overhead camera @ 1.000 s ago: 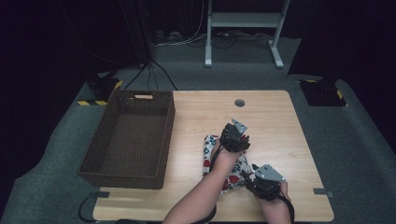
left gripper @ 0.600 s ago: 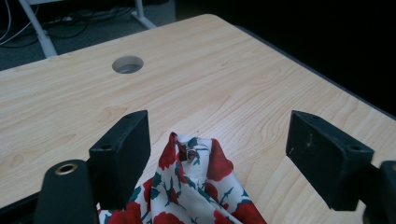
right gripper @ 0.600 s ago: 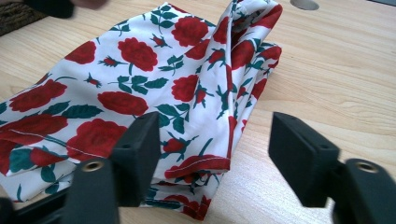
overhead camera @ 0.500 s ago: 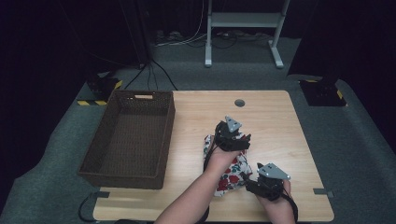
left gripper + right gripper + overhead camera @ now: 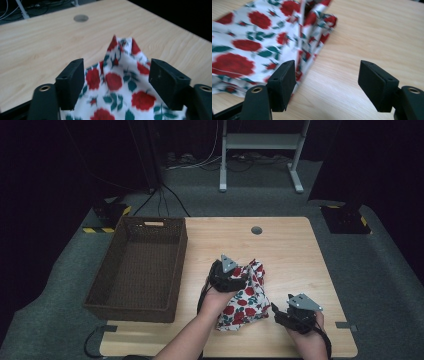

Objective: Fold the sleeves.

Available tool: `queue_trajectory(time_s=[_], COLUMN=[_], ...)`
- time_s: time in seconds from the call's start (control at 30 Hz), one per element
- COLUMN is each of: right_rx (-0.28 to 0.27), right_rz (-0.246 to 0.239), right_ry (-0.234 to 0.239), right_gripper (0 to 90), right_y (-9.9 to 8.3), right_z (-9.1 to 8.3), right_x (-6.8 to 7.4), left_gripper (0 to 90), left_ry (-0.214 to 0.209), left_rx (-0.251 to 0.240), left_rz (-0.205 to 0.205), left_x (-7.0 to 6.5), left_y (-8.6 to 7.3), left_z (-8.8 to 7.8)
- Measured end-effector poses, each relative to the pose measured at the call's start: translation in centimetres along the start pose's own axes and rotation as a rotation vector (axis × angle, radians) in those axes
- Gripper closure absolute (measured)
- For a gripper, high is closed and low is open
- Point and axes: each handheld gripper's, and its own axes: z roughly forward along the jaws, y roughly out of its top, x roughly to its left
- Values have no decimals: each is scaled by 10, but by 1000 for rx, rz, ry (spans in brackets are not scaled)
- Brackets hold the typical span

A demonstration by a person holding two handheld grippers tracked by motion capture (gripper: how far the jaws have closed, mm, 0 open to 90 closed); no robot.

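Wooden table (image 5: 290, 245) is bearing a rose-print cloth (image 5: 245, 300) beside the basket (image 5: 137, 270), both grippers (image 5: 115, 82) (image 5: 325, 85) gaping unclamped around it, so folds are likely slipping loose.

Dark room, grey carpet (image 5: 385, 270), wooden table (image 5: 290, 245), metal stand (image 5: 260, 142)

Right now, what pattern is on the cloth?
Red roses with green leaves on white; the cloth shows best in the left gripper view.

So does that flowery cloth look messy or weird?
A bit. The flowery cloth lies bunched on the table, one corner poking up in a peak, outside the basket. No tear or spill shows.
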Motion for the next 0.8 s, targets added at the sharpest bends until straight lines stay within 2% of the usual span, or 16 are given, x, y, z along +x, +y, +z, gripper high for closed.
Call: queue_trajectory(time_s=[0.27, 0.4, 0.7, 0.8], right_rx=[45, 63, 118, 133], right_rz=[40, 56, 64, 67], right_ry=[-27, -28, -15, -9], right_gripper=[307, 306, 298, 292], right_y=[-17, -22, -31, -33], right_z=[8, 12, 21, 24], right_x=[-14, -16, -17, -17], left_gripper=[383, 384, 380, 382], left_ry=[-14, -14, -18, -25], left_rx=[46, 116, 177, 174], left_rz=[25, 81, 108, 107], left_x=[-19, -32, -37, -34], left_y=[-44, -62, -78, -82], left_z=[-9, 1, 13, 15])
